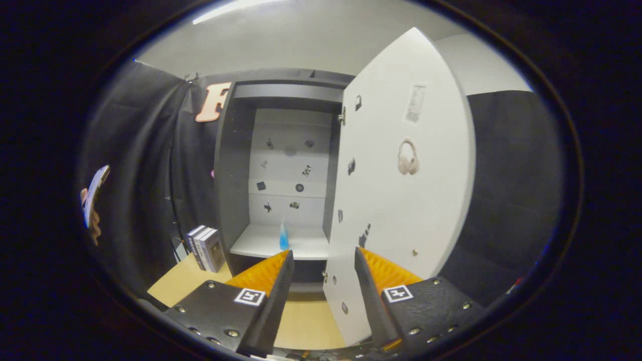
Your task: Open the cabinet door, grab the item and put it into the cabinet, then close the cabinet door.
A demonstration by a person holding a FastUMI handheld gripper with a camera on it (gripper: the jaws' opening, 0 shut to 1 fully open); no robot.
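Gripper view showed one cabinet (235,165), its door (401,210) open, one bottle (284,235) inside. The tongs (323,263) stood apart, empty. Two books (206,249) stood on the tabletop (175,286).

Fisheye on gripper (323,258), facing open cabinet (281,170).

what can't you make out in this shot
- Blue bottle on the cabinet shelf: too small and blurred to tell what it is exactly.
- Stickers on the cabinet's back wall: too small to identify.
- Lower edge of the open door: hidden behind the open gripper, which holds nothing.
- Books beside the cabinet: covers too small.
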